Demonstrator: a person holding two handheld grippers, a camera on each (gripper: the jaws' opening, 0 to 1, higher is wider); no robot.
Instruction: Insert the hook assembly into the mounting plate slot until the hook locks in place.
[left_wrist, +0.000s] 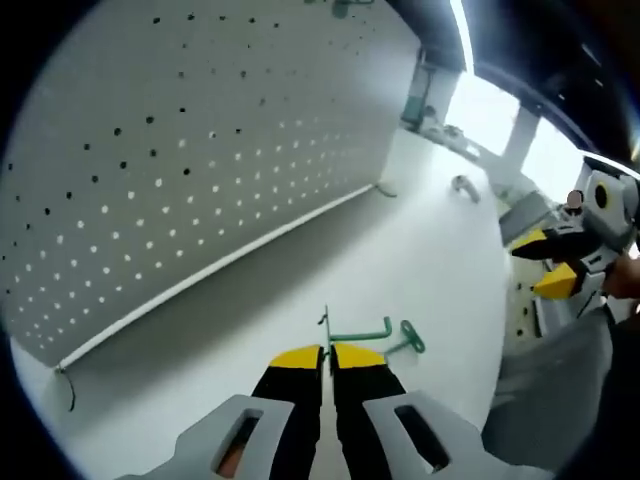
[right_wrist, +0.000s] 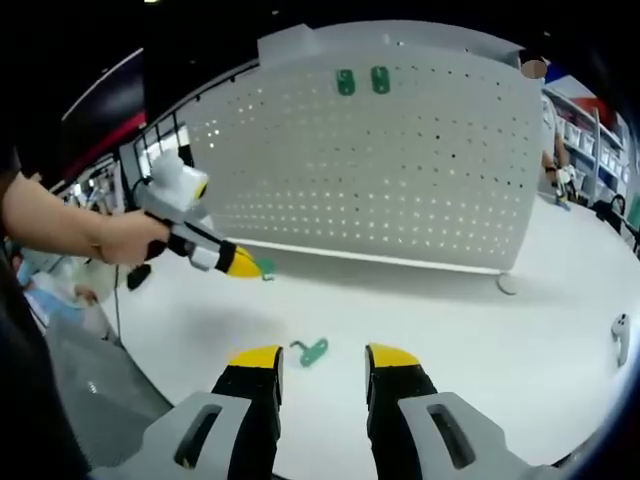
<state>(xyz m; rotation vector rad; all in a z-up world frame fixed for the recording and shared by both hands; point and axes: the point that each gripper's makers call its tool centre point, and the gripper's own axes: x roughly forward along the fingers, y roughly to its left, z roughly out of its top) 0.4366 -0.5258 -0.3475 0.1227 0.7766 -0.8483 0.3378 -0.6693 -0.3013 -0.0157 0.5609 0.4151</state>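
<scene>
A: Item one, left tool (left_wrist: 326, 352)?
B: Jaws together, clamped on a green wire hook (left_wrist: 360, 330) whose arm juts out to the side just past the yellow tips. In the right gripper view the same tool (right_wrist: 243, 265) is held in a person's hand (right_wrist: 125, 238), raised above the white table (right_wrist: 450, 310), with a bit of green showing at its tip.

A: Item two, right tool (right_wrist: 322, 356)?
B: Jaws apart, holding nothing, low over the table.

A: Loose parts?
B: A second green hook piece (right_wrist: 311, 351) lies flat on the table, just ahead of the right tool's jaws.

A: Mounting plate?
B: A white perforated panel (right_wrist: 400, 170) standing upright at the back of the table, with two small green fittings (right_wrist: 362, 81) near its top edge. Which hole or slot is the target, I cannot tell.

A: Step in hand?
B: By my judgement, carrying: hook gripped, not yet at the panel. The next move calls for bringing the hook's end square to the chosen slot, then pressing until it seats.

A: Containers?
B: None listed.
</scene>
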